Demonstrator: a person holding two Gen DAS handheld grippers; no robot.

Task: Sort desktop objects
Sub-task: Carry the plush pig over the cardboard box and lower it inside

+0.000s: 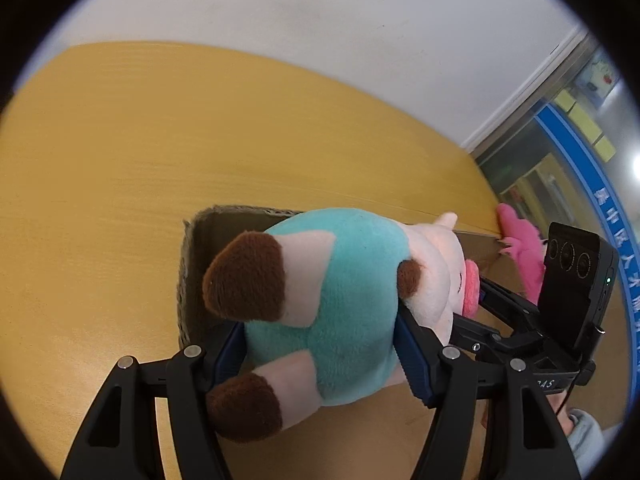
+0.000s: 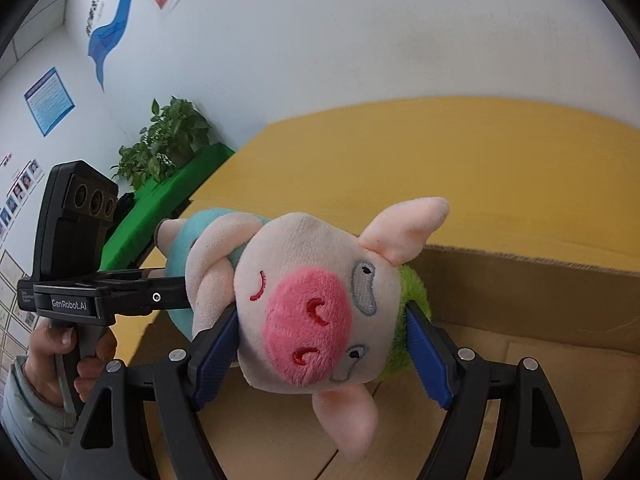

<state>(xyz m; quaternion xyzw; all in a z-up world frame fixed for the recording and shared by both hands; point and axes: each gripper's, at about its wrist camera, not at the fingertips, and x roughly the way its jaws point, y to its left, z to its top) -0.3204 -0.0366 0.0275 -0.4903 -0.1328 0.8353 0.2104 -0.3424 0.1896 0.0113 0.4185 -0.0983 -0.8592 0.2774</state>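
The left tool [image 1: 320, 344] clamps its blue pads on the teal body of a plush pig [image 1: 340, 300], brown hooves toward the camera. The right tool [image 2: 320, 344] grips the same pig [image 2: 312, 304] by its pink head, snout facing the lens, with a green plush [image 2: 412, 320] pressed behind it. The toy hangs over an open cardboard box [image 1: 192, 264] on the yellow surface [image 1: 140, 140]. A pink plush [image 1: 520, 244] shows at the box's far rim.
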